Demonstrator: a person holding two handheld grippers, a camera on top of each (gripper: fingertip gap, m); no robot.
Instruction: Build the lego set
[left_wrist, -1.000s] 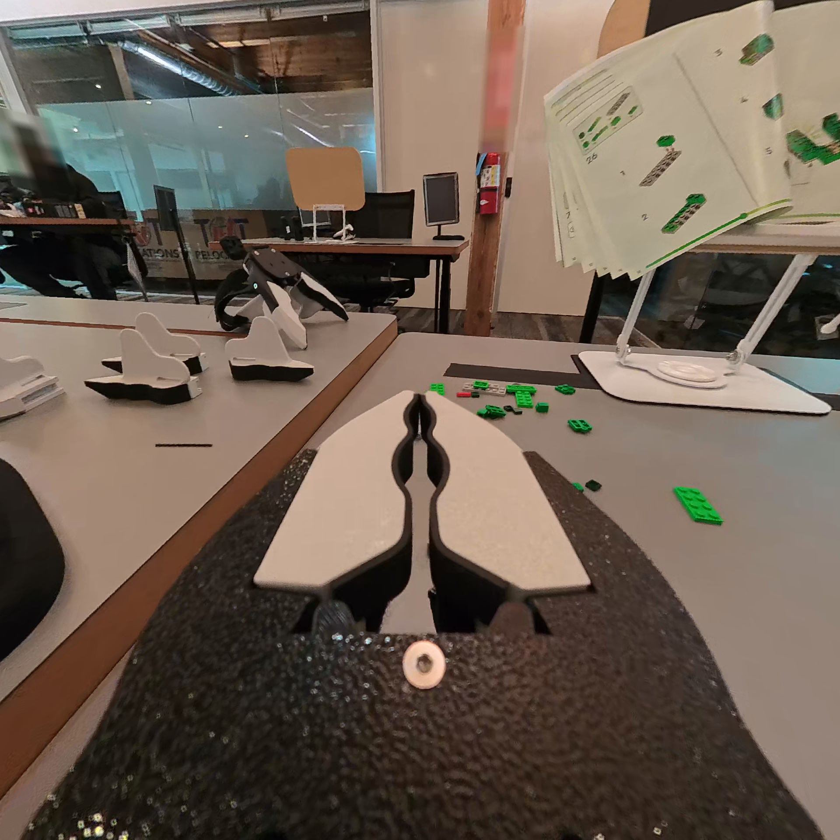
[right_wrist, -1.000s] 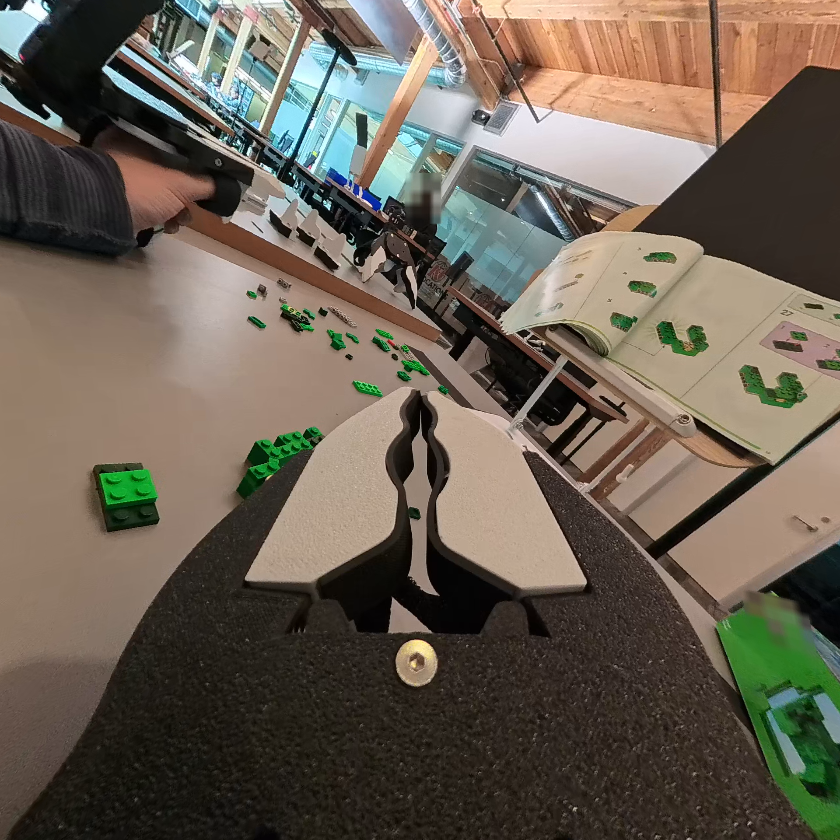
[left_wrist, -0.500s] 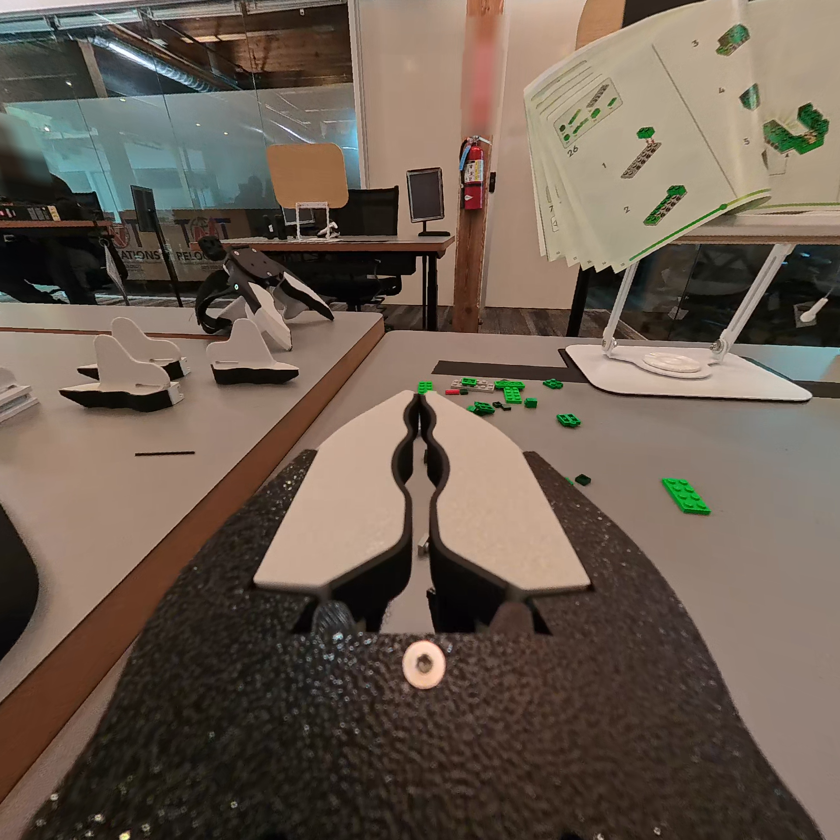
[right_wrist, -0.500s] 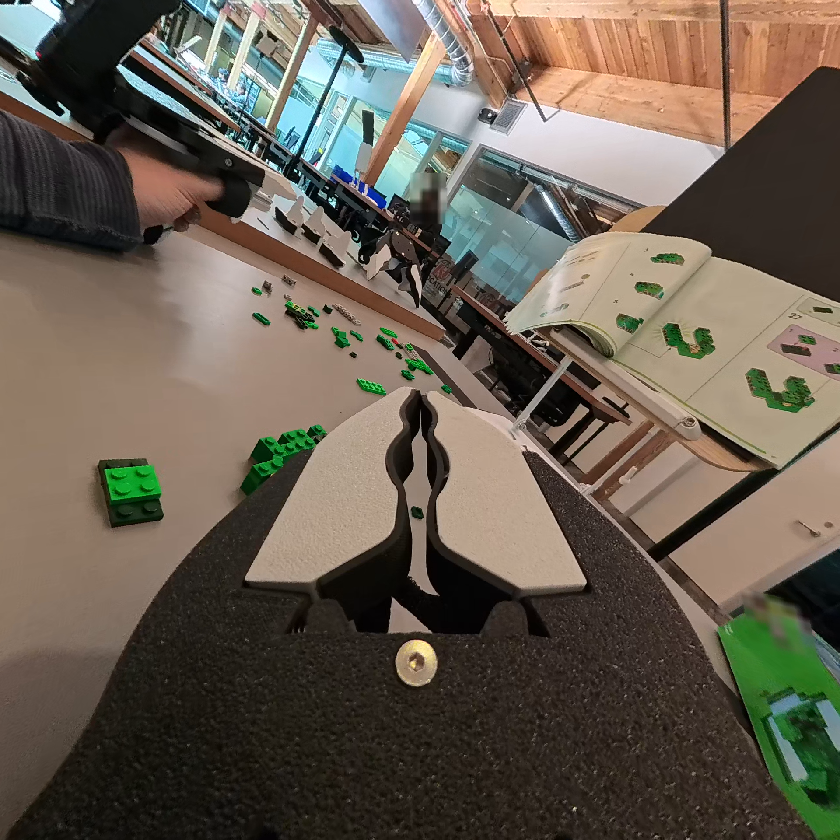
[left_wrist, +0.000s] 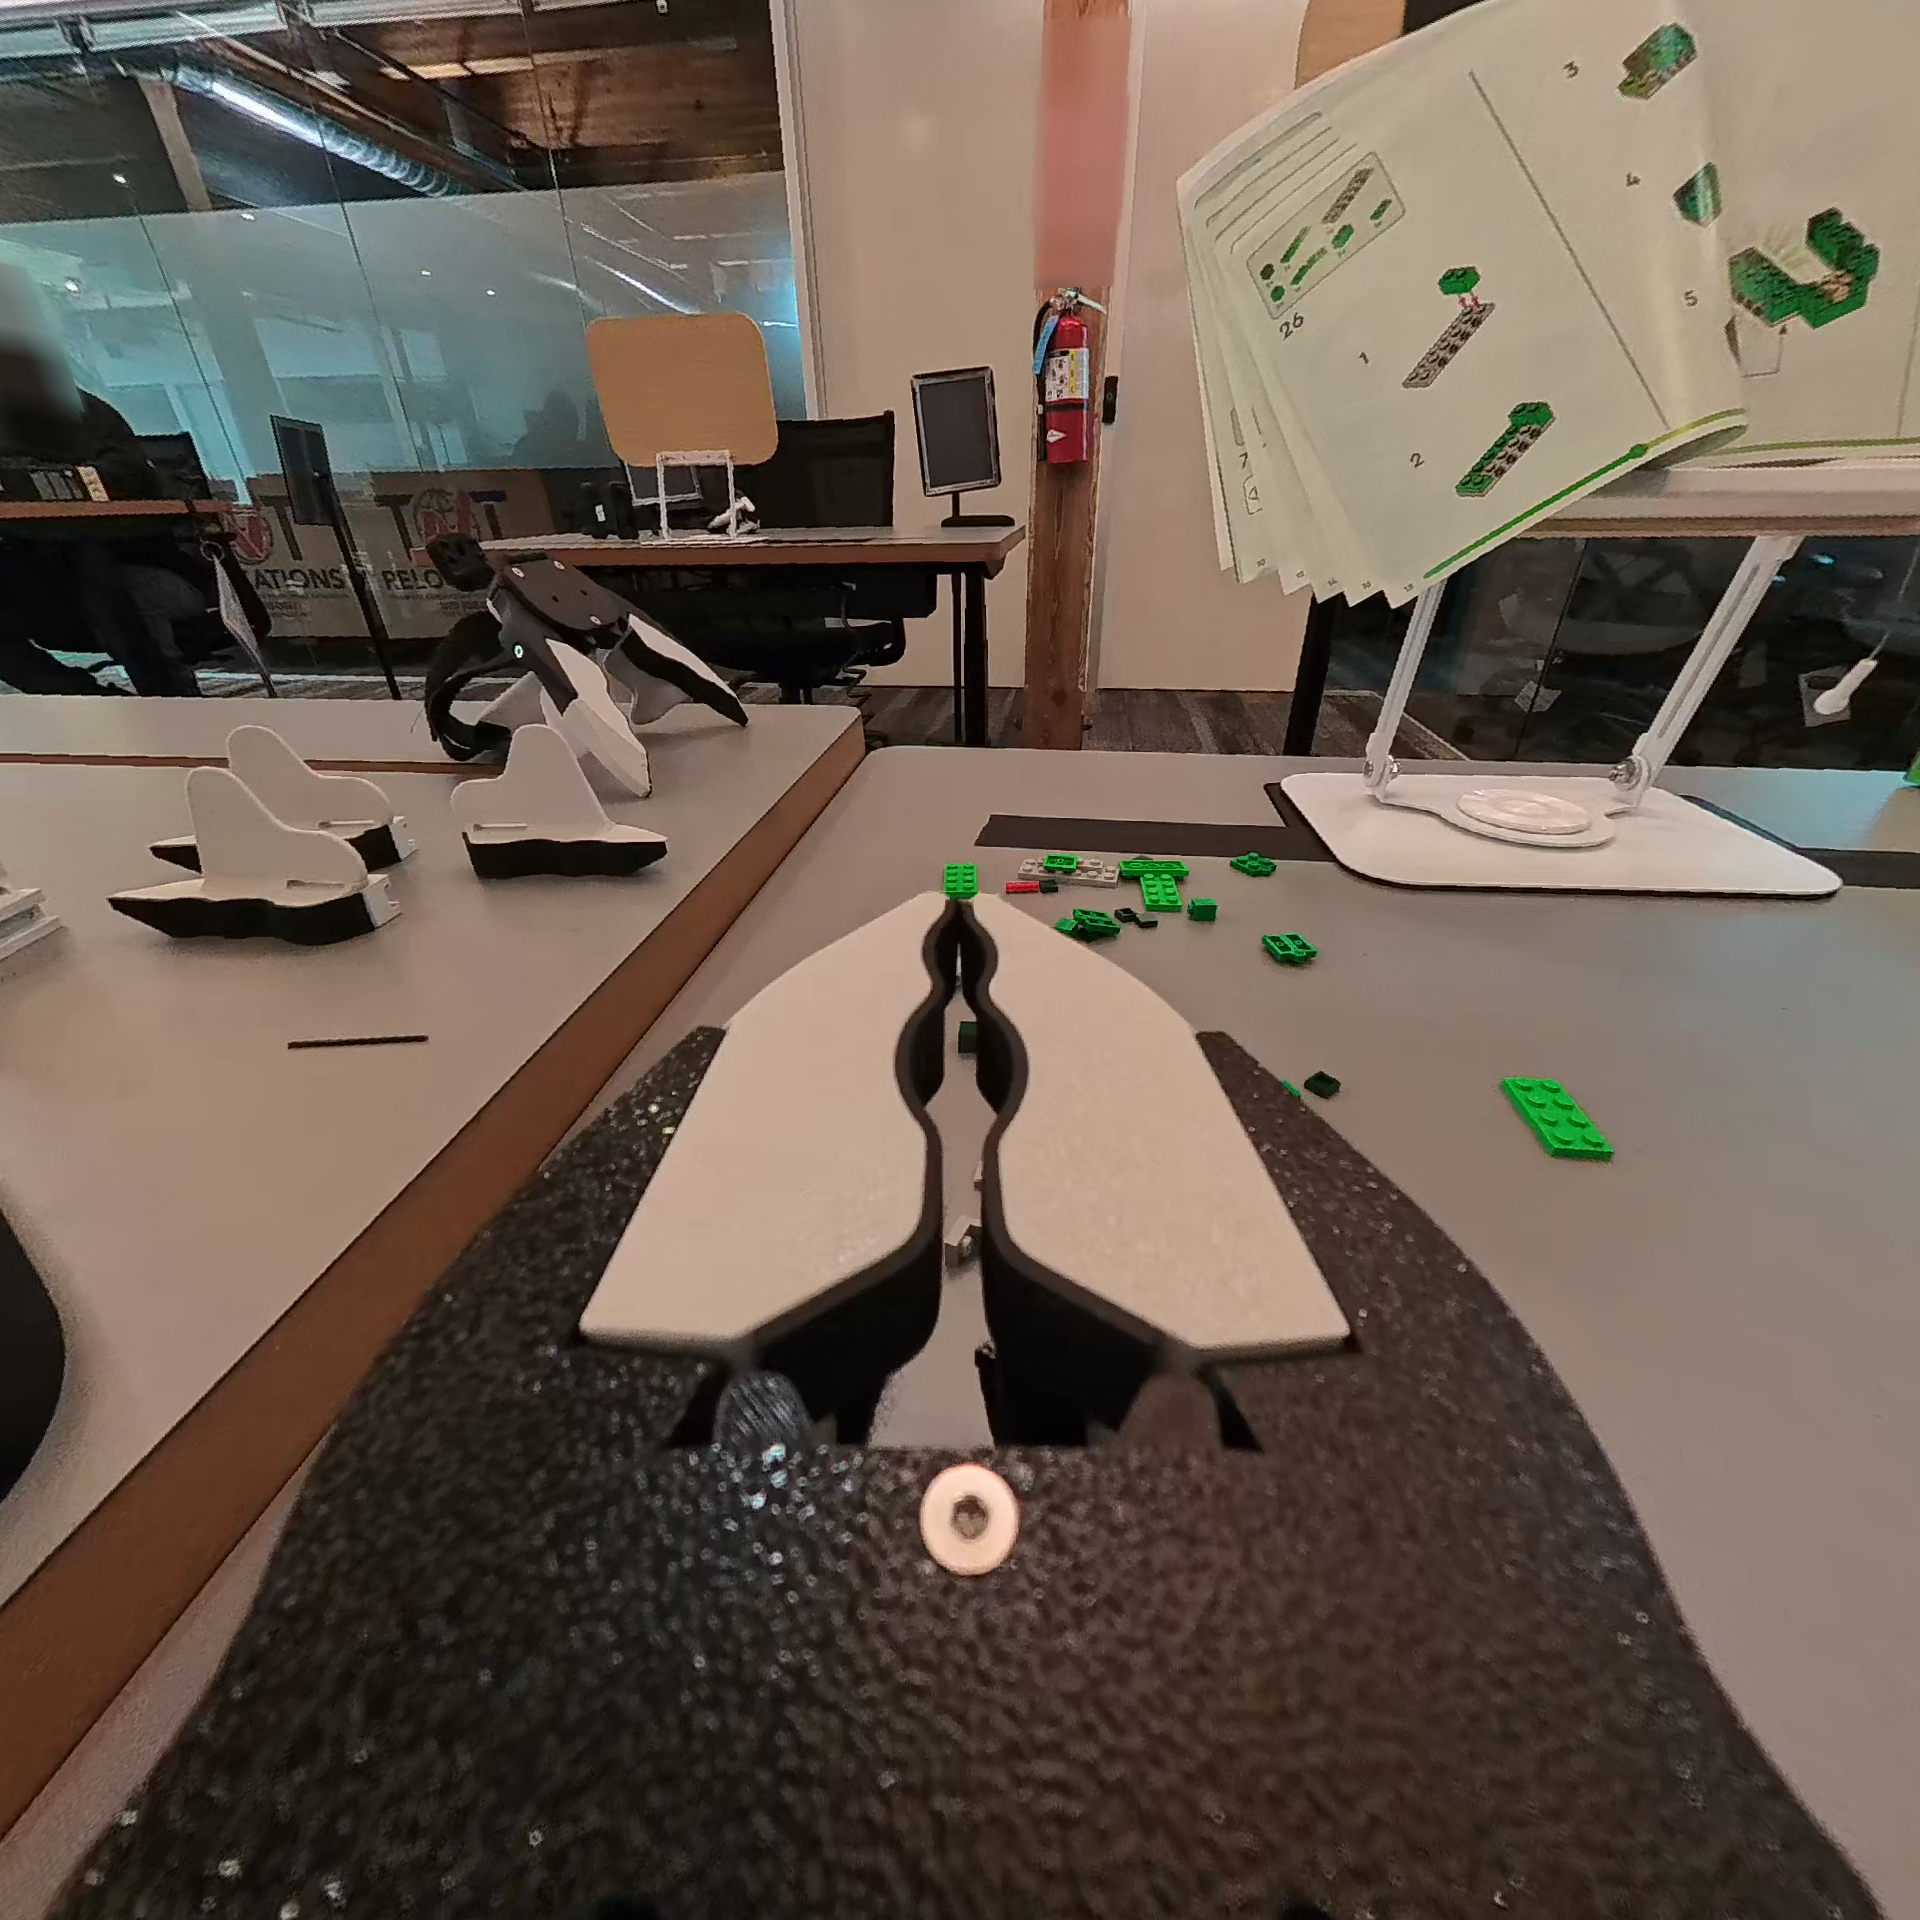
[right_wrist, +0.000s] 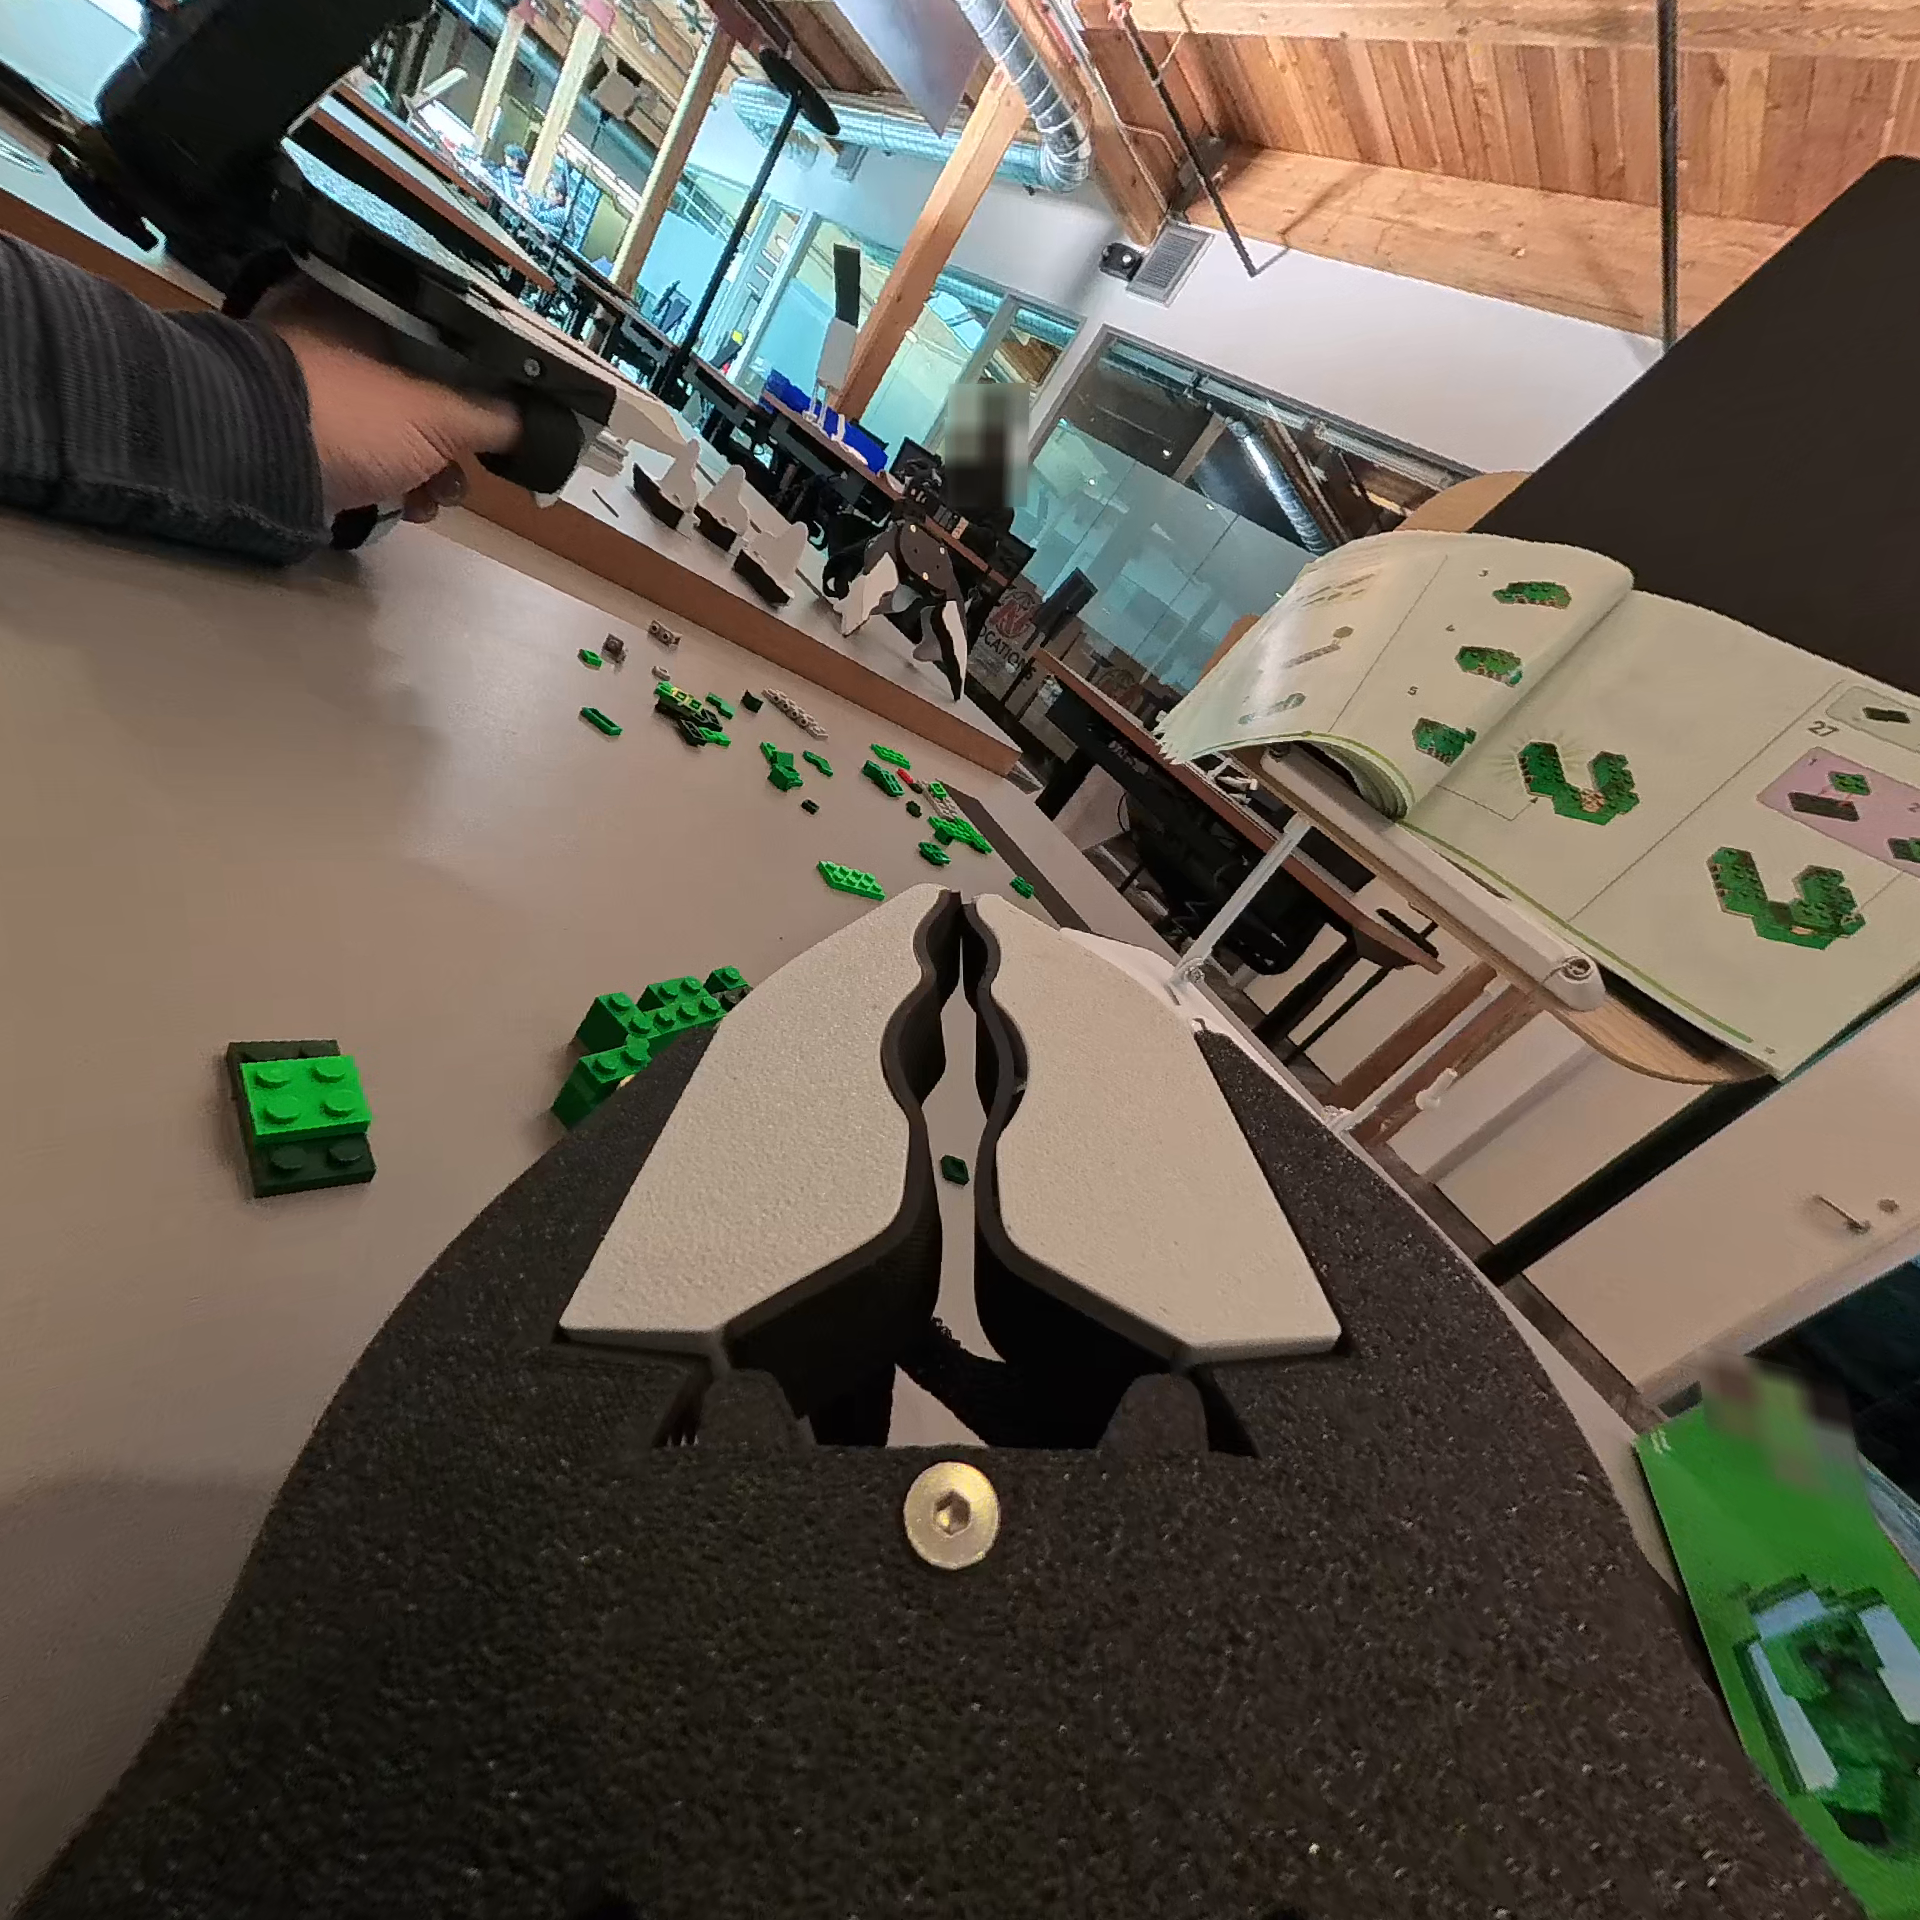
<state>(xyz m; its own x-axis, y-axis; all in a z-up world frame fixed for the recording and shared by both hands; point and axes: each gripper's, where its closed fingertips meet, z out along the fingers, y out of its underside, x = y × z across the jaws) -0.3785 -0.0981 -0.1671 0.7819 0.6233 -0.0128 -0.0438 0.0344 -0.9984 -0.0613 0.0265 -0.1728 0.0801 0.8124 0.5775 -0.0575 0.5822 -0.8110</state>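
The left claw (left_wrist: 958, 906) has its two white fingers pressed together at the tips, holding nothing, and hangs low over the grey desk (left_wrist: 1558, 1351). Just past its tips, at 12 o'clock, sits a small bright green brick (left_wrist: 959, 879). From 12 to 1 o'clock a scatter of loose pieces (left_wrist: 1138, 894) lies near the white foot of the book stand (left_wrist: 1538, 844). At 3 o'clock a flat green plate (left_wrist: 1556, 1117) lies alone. The open instruction booklet (left_wrist: 1455, 312) rests on the stand at 1 o'clock. At 10 o'clock, on the neighbouring desk, stand spare white fingers (left_wrist: 281, 862).

The right claw (right_wrist: 961, 906) is likewise closed at the tips and empty, tilted over the same desk. At 9 o'clock, touching its black body in this view, is a partly built green curved piece (right_wrist: 644, 1034); farther out at 9 o'clock lies a small stack of bright and dark green plates (right_wrist: 301, 1117). At 10 o'clock a person's hand (right_wrist: 395, 436) grips the other tool. At 4 o'clock lies a green box (right_wrist: 1808, 1662).
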